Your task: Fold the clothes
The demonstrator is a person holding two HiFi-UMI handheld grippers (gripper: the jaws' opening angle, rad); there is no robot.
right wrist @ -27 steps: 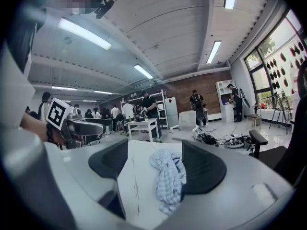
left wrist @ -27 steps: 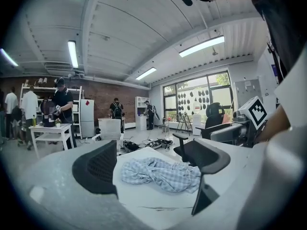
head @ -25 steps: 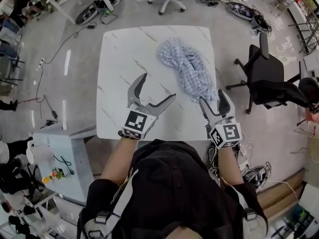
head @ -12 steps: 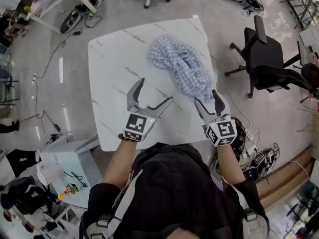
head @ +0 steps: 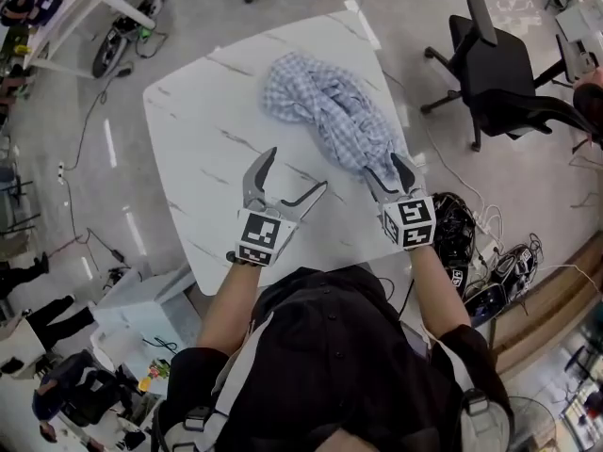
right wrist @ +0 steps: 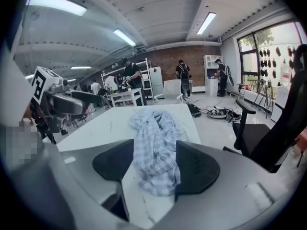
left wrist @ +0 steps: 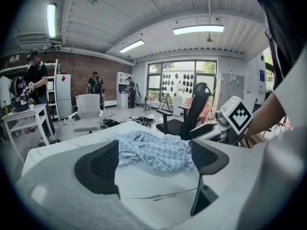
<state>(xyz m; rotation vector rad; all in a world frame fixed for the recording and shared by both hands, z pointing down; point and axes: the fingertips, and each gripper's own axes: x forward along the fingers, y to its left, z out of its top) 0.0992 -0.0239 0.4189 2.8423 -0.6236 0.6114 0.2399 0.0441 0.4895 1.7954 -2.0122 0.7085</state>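
A crumpled blue-and-white checked garment (head: 330, 111) lies on the far right part of the white marble table (head: 203, 149). My right gripper (head: 385, 167) hovers at the garment's near end. Its jaws have just been closing but stand apart. In the right gripper view the garment (right wrist: 153, 143) shows in the gap between the pads (right wrist: 195, 169), which do not press on it. My left gripper (head: 298, 169) is wide open over bare tabletop, left of the garment. The left gripper view shows the garment (left wrist: 153, 150) ahead, beyond its fingers (left wrist: 98, 169), and nothing between them.
A black office chair (head: 499, 73) stands right of the table, with cables and gear (head: 471, 252) on the floor near the table's right corner. A low white stand (head: 141, 309) sits at the lower left. People stand by shelves in the background (right wrist: 129, 75).
Both grippers have sunk toward the table. The right gripper has come up to the garment's near end and its jaws have narrowed. The left jaws stay wide.
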